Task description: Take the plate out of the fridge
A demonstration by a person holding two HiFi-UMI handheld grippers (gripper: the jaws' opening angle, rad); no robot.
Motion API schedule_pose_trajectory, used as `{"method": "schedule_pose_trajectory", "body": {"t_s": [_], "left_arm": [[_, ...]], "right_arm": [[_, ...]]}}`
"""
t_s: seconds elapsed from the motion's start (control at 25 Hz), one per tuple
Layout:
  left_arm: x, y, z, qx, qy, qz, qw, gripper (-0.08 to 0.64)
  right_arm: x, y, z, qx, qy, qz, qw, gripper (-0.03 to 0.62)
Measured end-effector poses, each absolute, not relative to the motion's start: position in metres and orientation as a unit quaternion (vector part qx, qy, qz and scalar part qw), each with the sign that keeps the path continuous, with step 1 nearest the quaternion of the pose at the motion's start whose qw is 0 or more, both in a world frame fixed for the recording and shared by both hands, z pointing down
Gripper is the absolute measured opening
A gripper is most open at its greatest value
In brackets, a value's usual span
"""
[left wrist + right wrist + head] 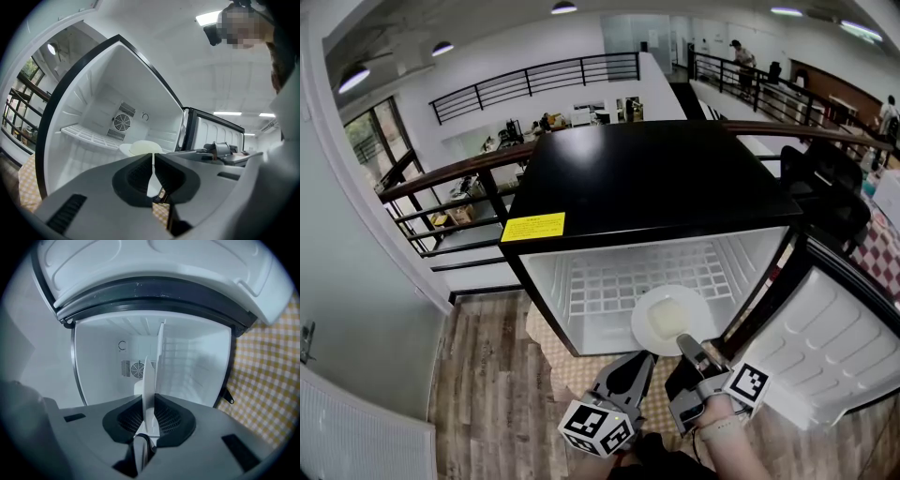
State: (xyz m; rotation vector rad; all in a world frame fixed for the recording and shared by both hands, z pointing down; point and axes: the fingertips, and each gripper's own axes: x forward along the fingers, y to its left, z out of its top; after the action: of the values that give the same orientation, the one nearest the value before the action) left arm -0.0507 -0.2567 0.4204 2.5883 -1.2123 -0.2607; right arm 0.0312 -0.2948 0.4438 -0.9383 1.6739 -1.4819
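Fingers of the right gripper (149, 400) clamp the near rim of the round white plate (672, 319), glossy with a pale cream, shallow centre, held at the open mouth of the black-topped, white-lined fridge (647, 178), while the left gripper (153, 161) beside it has its fingers together on nothing.

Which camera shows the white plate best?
The head view: the plate shows as a nearly whole round disc at the fridge opening. The left gripper view catches only its top behind the shut jaws; the right gripper view sees it edge-on, pinched between its jaws.
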Motion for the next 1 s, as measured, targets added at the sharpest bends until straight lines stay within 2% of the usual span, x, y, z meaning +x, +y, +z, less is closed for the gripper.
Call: {"method": "schedule_pose_trajectory", "body": {"t_s": [0.44,1.0], "left_arm": [[-0.057,-0.235,0.419,0.895,-0.419,-0.083,0.128,0.021],[-0.066,-0.212,0.424,0.894,-0.424,-0.08,0.122,0.021]], "right_arm": [[0.026,-0.275,0.45,-0.342,0.633,-0.581,0.382,0.066],[0.02,-0.246,0.459,-0.339,0.628,-0.582,0.39,0.066]]}}
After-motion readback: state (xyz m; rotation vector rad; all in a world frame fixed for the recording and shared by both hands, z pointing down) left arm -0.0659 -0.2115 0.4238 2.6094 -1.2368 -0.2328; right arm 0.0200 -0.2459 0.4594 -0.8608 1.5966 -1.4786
